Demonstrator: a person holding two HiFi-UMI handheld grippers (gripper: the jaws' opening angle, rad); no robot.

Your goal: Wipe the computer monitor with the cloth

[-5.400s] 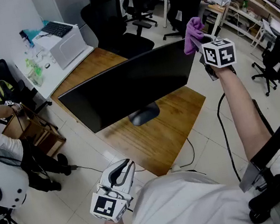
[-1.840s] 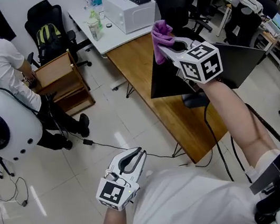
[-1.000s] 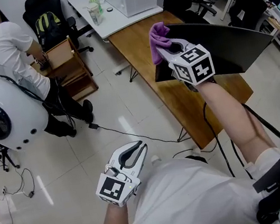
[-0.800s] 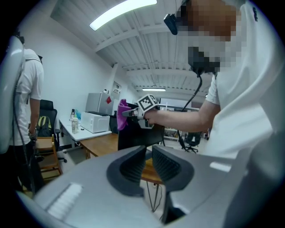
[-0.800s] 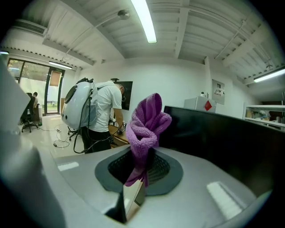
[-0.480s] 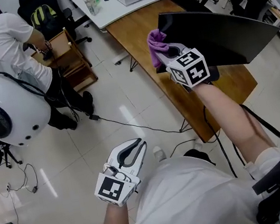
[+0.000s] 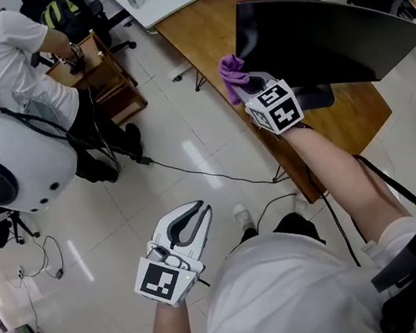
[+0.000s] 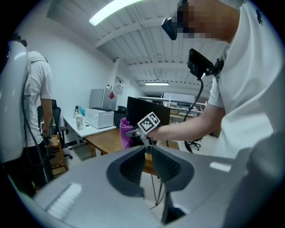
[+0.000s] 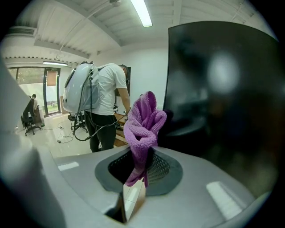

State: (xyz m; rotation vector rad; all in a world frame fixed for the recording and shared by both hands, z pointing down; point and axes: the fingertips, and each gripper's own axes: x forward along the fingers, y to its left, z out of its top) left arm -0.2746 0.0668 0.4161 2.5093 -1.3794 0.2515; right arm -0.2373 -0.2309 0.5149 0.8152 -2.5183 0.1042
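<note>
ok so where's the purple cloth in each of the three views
Head view: purple cloth upper centre, at the tip of the right tool.
Left gripper view: cloth small, centre-left, beyond the shut left tool.
Right gripper view: cloth dead centre, clamped in the right tool's jaws.
Shared landmark: the black monitor, just right of the cloth in all three.

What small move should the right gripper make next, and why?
Probably ease the right gripper sideways so the purple terry cloth presses onto the black flat-panel monitor: its jaws are shut on the cloth, which sits by the monitor's near edge, contact unclear.
</note>
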